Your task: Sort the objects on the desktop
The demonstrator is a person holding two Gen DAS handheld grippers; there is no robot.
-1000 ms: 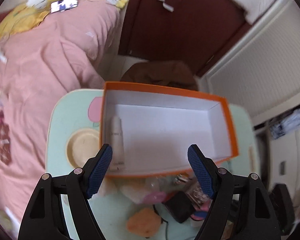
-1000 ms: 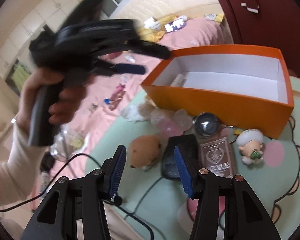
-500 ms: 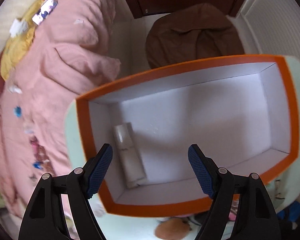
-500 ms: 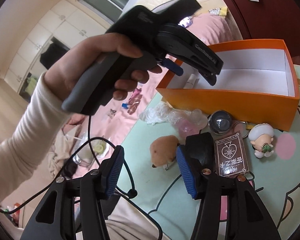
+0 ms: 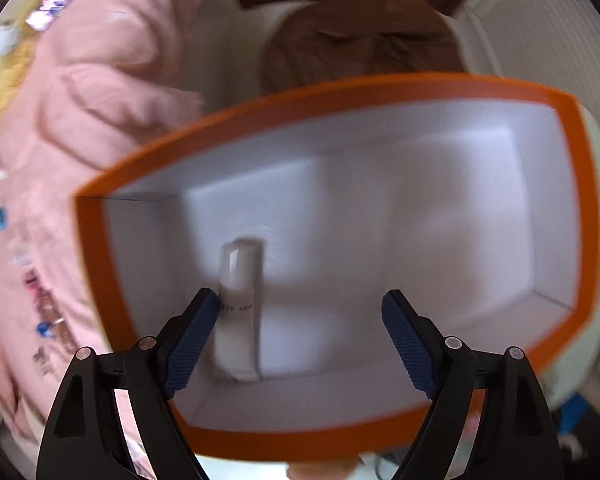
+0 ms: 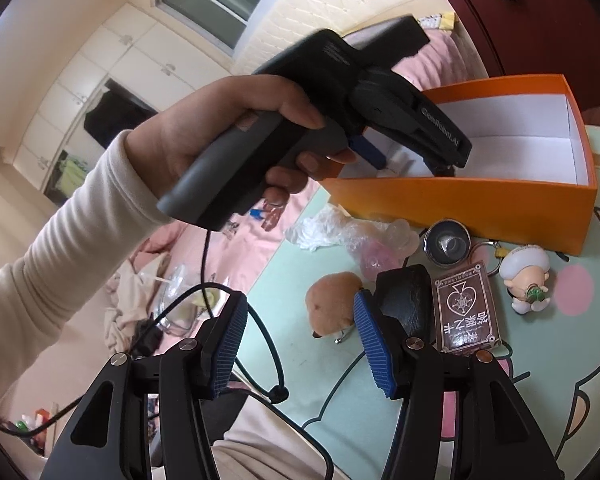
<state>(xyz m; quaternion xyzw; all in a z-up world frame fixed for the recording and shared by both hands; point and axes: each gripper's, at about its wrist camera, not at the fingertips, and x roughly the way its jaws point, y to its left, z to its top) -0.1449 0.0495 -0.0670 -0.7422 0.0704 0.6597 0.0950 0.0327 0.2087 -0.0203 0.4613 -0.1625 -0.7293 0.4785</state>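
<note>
Now my left gripper has dipped into the one orange box, jaws wide apart, beside one white tube lying inside. My right gripper hangs apart over the counter, holding nothing.

Left wrist view smeared by motion blur: print on white tube in orange box unreadable to you. Tube's lower left edge hidden behind left tongs pad. Box near rim cut by tong arms; small tan patch below it unidentifiable.

Right wrist view: your left tongs' tips dip behind box front wall, so tube mostly hidden there. Black object partly covered by right tongs pad. Plush toy face turned down, unclear. Contents of crumpled plastic bag unclear.
</note>
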